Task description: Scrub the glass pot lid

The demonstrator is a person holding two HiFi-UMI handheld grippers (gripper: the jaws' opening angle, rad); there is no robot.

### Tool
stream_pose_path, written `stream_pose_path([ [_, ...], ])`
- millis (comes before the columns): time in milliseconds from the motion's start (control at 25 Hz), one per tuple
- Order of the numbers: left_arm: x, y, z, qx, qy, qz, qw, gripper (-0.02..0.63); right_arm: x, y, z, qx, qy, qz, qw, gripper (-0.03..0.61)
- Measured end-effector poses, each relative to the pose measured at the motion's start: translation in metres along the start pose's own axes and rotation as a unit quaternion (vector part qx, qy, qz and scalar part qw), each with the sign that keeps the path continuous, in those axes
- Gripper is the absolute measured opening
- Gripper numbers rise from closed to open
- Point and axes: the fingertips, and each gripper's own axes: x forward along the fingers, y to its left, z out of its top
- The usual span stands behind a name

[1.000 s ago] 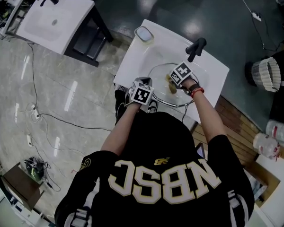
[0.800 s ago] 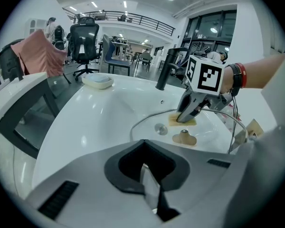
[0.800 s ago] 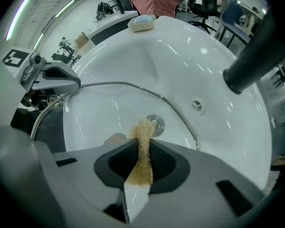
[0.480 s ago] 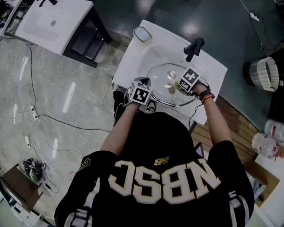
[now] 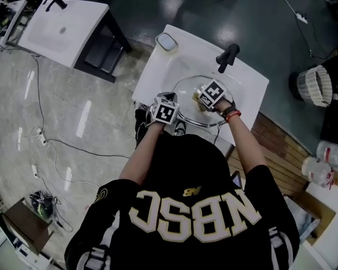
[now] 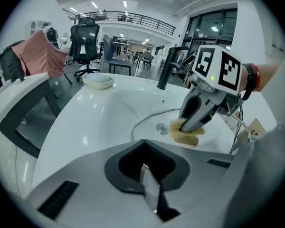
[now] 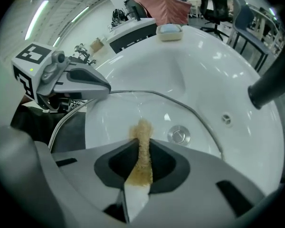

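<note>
Over sink [image 5: 160,66]: my right claw [image 6: 190,123], pinching sponge [image 7: 143,148], swept back across glass pot lid [image 5: 186,88]; left claw [image 7: 104,88] clamps rim; scrubbing midway.

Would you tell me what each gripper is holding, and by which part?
Right gripper: tan scrubbing sponge, clamped by its back end. Left gripper: round glass pot lid, pinched at its near rim.

Black jersey [image 5: 180,167], cream lettering [image 5: 194,215], red wristband [image 5: 233,115]; grey left tool [image 7: 106,86], right tool [image 6: 188,124].
</note>
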Motion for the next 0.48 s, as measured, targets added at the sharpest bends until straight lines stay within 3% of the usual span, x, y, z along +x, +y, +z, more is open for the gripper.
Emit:
stream_pose_path([
  [80, 0.001, 0.001, -0.002, 0.000, 0.002, 0.002, 1.0000, 0.014, 0.002, -0.010, -0.001, 0.006, 0.001, -0.022, 1.000, 0.072],
  [200, -0.002, 0.003, 0.000, -0.002, 0.003, 0.005, 1.0000, 0.014, -0.005, -0.039, -0.018, 0.007, 0.016, -0.092, 0.996, 0.071],
  [280, -0.001, 0.004, 0.000, 0.001, 0.006, 0.005, 1.0000, 0.013, -0.011, -0.049, -0.029, 0.016, 0.022, -0.109, 0.994, 0.071],
  [400, 0.000, 0.002, -0.014, 0.023, 0.045, 0.000, 0.9987, 0.014, -0.021, -0.053, -0.043, 0.025, 0.033, -0.139, 0.989, 0.071],
  [480, 0.003, 0.005, -0.016, 0.047, 0.069, 0.002, 0.9965, 0.013, -0.033, -0.046, -0.028, 0.036, -0.028, -0.133, 0.990, 0.069],
])
